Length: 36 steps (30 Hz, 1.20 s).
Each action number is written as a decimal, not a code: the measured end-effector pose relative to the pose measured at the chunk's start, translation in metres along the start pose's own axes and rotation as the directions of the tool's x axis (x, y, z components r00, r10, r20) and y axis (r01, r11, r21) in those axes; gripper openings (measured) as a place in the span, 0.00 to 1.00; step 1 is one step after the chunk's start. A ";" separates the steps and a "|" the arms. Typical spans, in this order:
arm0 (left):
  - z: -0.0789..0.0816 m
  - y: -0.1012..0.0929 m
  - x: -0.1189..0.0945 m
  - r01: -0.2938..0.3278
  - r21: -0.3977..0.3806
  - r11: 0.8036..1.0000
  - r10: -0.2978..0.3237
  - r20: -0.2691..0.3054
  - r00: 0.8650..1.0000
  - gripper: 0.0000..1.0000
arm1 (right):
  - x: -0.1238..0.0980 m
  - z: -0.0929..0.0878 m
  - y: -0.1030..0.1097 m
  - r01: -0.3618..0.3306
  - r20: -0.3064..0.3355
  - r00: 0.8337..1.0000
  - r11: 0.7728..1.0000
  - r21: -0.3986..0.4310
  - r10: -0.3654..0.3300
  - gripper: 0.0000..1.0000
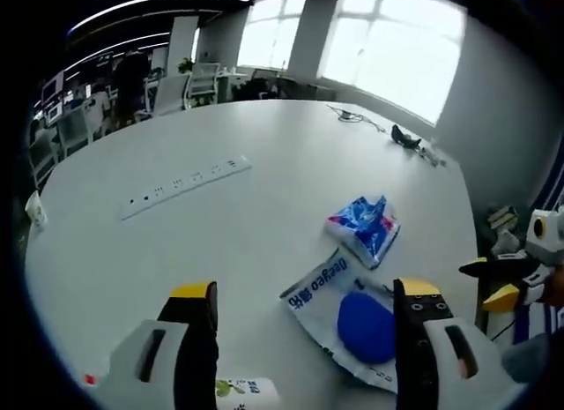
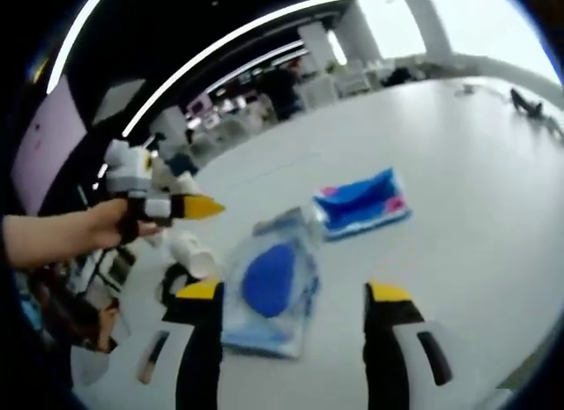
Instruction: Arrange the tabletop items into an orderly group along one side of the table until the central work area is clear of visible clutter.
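Both claws gape empty; the clear bag lies flat, long axis pointing toward the blue packet

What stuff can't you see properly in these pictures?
- Bottle, left gripper view: cut off by the bottom edge; label unreadable.
- Small dark things at the far table end: too small to name.
- White cup, right gripper view: blurred.
- Wipes pack: print blurred.

Two plastic packets, one power strip, one cup
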<state>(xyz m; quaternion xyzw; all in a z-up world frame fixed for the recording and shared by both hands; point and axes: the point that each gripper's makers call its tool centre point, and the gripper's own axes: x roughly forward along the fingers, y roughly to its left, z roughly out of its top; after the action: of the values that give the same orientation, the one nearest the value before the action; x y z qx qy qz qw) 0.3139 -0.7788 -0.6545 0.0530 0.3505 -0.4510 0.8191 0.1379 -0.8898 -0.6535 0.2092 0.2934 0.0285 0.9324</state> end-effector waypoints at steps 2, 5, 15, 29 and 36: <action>-0.002 0.001 -0.001 0.005 -0.003 1.000 -0.005 0.000 1.000 0.81 | 0.001 0.001 0.002 0.005 -0.001 1.000 1.000 -0.006 -0.005 0.61; -0.002 -0.001 0.001 0.021 -0.007 1.000 -0.021 0.008 1.000 0.81 | 0.004 0.006 0.003 0.008 0.034 0.999 0.998 0.061 -0.010 0.61; 0.000 -0.003 0.006 0.050 0.038 0.998 -0.050 -0.012 0.999 0.81 | 0.006 0.003 0.007 0.019 0.019 1.000 0.999 0.032 -0.020 0.61; -0.011 0.007 0.004 0.035 0.043 0.998 -0.033 -0.060 0.998 0.81 | 0.006 -0.012 0.005 0.020 -0.018 1.000 0.998 0.053 -0.019 0.60; -0.012 0.009 0.005 0.033 0.052 0.998 -0.030 -0.073 0.997 0.81 | 0.008 -0.014 0.006 0.012 -0.020 1.000 0.998 0.067 -0.010 0.60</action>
<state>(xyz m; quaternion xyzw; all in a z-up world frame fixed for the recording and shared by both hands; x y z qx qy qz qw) 0.3163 -0.7729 -0.6685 0.0853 0.3685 -0.4707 0.7971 0.1378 -0.8777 -0.6655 0.2386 0.3046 0.0156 0.9220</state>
